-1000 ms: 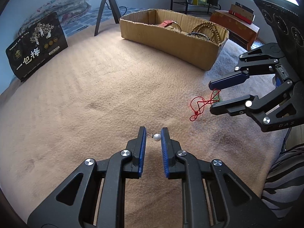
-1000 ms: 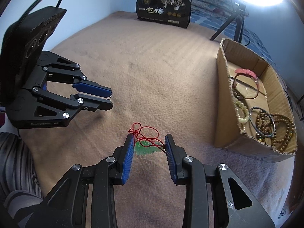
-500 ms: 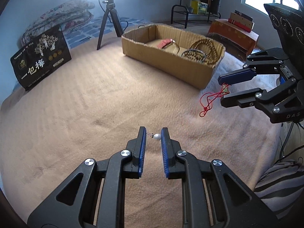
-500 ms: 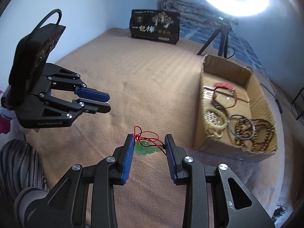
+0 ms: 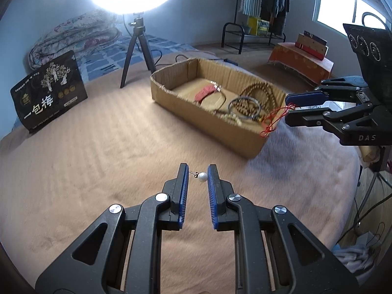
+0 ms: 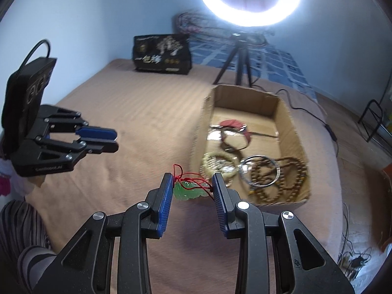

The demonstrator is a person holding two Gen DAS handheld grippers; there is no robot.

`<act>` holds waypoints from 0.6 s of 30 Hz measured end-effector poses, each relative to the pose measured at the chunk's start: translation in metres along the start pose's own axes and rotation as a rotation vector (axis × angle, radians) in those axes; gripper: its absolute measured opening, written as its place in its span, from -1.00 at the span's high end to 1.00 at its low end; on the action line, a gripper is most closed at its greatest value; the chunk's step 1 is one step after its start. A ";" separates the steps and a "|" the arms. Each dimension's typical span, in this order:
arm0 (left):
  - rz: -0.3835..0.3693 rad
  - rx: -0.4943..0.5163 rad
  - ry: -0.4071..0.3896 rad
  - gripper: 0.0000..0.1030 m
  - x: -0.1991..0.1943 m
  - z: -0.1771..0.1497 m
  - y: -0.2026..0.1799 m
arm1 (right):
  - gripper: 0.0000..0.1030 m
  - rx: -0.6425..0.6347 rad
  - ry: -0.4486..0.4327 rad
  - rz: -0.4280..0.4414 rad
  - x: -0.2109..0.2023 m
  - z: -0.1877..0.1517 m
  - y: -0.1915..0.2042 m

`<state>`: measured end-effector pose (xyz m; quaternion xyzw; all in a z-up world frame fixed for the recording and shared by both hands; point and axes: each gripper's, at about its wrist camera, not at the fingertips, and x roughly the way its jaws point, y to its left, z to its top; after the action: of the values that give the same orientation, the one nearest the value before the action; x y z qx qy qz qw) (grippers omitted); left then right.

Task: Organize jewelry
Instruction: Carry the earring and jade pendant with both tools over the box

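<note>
Tan plush blanket (image 5: 85,152) covers the whole work surface; on it stands one shallow open cardboard box (image 5: 247,137), holding a brown wooden bead necklace (image 6: 291,174), one thin silver metal bangle (image 6: 259,172), one pale cream bead bracelet (image 6: 216,164) and a dark red strap bracelet (image 6: 235,132); behind the box one glowing white ring light (image 6: 250,2) stands on a black tripod (image 5: 137,54); one black printed pouch (image 5: 49,93) stands upright at the blanket's far edge, with "一包梅" in large white characters, its smaller print too fine to read; the left gripper (image 5: 198,175) is closed to a narrow gap on a small white pearl earring (image 5: 202,177), held above the blanket near the box's front; the right gripper (image 6: 193,183), whose body reads "DAS" in the left wrist view, grips a green carved jade pendant (image 6: 188,189) on a thin red cord (image 5: 273,120), held beside the box's near corner, the cord dangling over the cardboard wall.
</note>
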<state>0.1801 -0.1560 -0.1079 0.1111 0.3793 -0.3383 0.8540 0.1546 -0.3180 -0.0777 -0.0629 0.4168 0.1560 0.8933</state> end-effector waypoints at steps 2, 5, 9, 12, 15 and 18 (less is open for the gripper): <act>0.000 -0.008 -0.009 0.72 0.003 0.007 -0.003 | 0.40 0.016 -0.006 -0.006 0.000 0.004 -0.008; 0.004 -0.015 -0.020 0.72 0.008 0.019 -0.007 | 0.40 0.038 -0.011 -0.017 0.001 0.009 -0.020; 0.000 -0.031 -0.037 0.72 0.014 0.035 -0.008 | 0.40 0.066 -0.013 -0.028 0.007 0.015 -0.034; 0.004 -0.045 -0.044 0.72 0.023 0.048 -0.007 | 0.40 0.084 -0.010 -0.033 0.012 0.017 -0.044; 0.006 -0.055 -0.050 0.72 0.030 0.061 -0.004 | 0.40 0.096 -0.006 -0.040 0.018 0.018 -0.051; 0.008 -0.062 -0.056 0.72 0.039 0.074 -0.002 | 0.40 0.104 -0.001 -0.046 0.024 0.020 -0.057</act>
<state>0.2398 -0.2103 -0.0855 0.0767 0.3651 -0.3258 0.8687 0.2024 -0.3617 -0.0838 -0.0260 0.4223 0.1135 0.8990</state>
